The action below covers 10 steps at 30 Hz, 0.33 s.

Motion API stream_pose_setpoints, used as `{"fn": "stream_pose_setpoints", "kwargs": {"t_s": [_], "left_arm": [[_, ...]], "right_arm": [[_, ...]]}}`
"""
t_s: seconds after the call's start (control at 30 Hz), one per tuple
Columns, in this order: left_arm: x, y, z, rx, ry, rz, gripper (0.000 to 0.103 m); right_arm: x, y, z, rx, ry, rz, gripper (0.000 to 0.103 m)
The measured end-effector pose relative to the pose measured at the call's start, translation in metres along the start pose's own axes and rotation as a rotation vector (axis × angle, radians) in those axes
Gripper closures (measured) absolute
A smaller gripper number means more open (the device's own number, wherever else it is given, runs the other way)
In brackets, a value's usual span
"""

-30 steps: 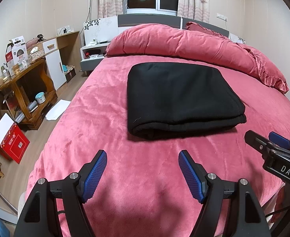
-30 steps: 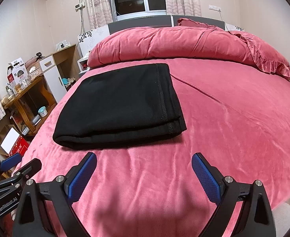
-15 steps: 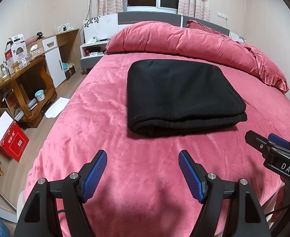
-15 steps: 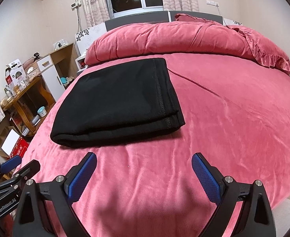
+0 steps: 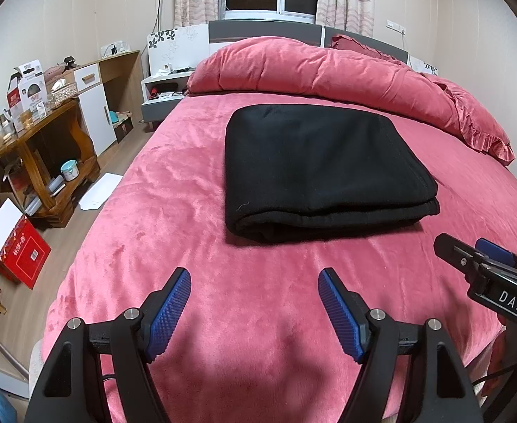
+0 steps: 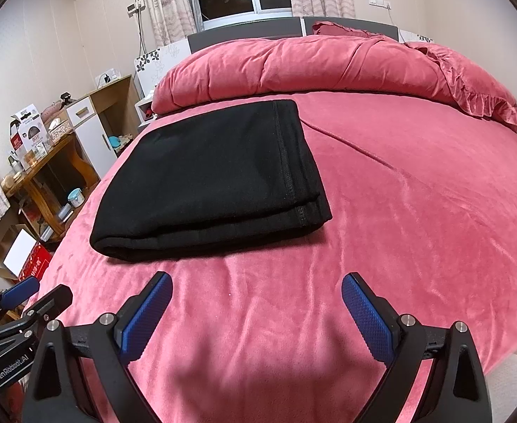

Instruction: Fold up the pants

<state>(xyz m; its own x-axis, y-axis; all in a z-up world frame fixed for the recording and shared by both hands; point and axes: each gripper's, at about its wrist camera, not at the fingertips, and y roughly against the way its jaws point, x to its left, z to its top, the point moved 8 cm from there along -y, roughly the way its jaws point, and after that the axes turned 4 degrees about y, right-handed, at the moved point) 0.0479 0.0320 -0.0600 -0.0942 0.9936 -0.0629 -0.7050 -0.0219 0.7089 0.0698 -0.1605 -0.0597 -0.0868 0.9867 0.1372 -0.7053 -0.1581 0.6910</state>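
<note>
**A:** What does your left camera give you?

**B:** My left gripper (image 5: 254, 305) hangs above the pink bed cover (image 5: 174, 211) with its jaws spread wide and nothing between them. The black pants (image 5: 315, 169) lie folded into a thick rectangle straight ahead of it, well apart from the fingertips, their rounded fold facing me. Beyond them a pink duvet (image 5: 329, 70) is bunched along the headboard. Off to the left of the gripper I see a wooden shelf (image 5: 47, 148) and a red box (image 5: 22, 253) on the floor. The right gripper (image 5: 477, 257) pokes in at my right edge.

**A:** And the right camera?

**B:** My right gripper (image 6: 256, 312) is also wide open and holding nothing, above the cover (image 6: 417, 211). The pants (image 6: 209, 176) sit ahead and to its left, not touching it, stitched hems stacked at their right edge. The left gripper (image 6: 36, 296) shows at the lower left.
</note>
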Motion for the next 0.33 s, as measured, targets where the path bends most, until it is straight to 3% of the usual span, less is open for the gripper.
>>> {"fn": "stream_pose_setpoints", "kwargs": {"t_s": [0.33], "left_arm": [[0.001, -0.011, -0.008, 0.047, 0.001, 0.000, 0.027]], "right_arm": [[0.001, -0.007, -0.003, 0.021, 0.005, 0.003, 0.006]]}}
